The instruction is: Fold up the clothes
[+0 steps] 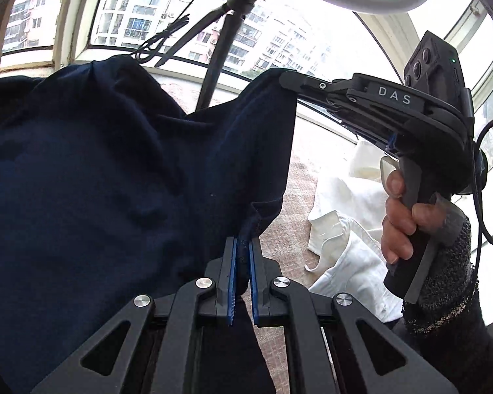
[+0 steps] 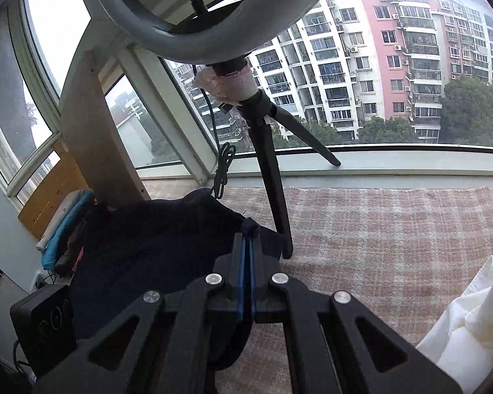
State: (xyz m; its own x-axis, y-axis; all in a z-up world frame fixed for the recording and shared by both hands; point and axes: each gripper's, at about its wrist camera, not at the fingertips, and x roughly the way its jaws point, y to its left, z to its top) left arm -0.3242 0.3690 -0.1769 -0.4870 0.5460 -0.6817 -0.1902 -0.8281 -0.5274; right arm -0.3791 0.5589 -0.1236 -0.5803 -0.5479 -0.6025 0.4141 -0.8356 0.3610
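A dark navy garment (image 1: 98,170) hangs lifted in the air and fills the left of the left wrist view. My left gripper (image 1: 243,246) is shut on its lower edge, with cloth pinched between the blue pads. My right gripper (image 1: 287,77) comes in from the right, held by a hand (image 1: 399,216), and is shut on another edge of the same garment. In the right wrist view the right gripper (image 2: 248,234) pinches a bunch of navy cloth at its tips, and the navy garment (image 2: 154,246) sags to its left.
A black tripod (image 2: 272,177) with a ring light (image 2: 213,36) stands on the pink checked cloth (image 2: 394,229) by the window. White clothes (image 1: 345,236) lie at the right, also seen as white clothes (image 2: 470,321). Folded clothes (image 2: 62,229) are stacked at the left.
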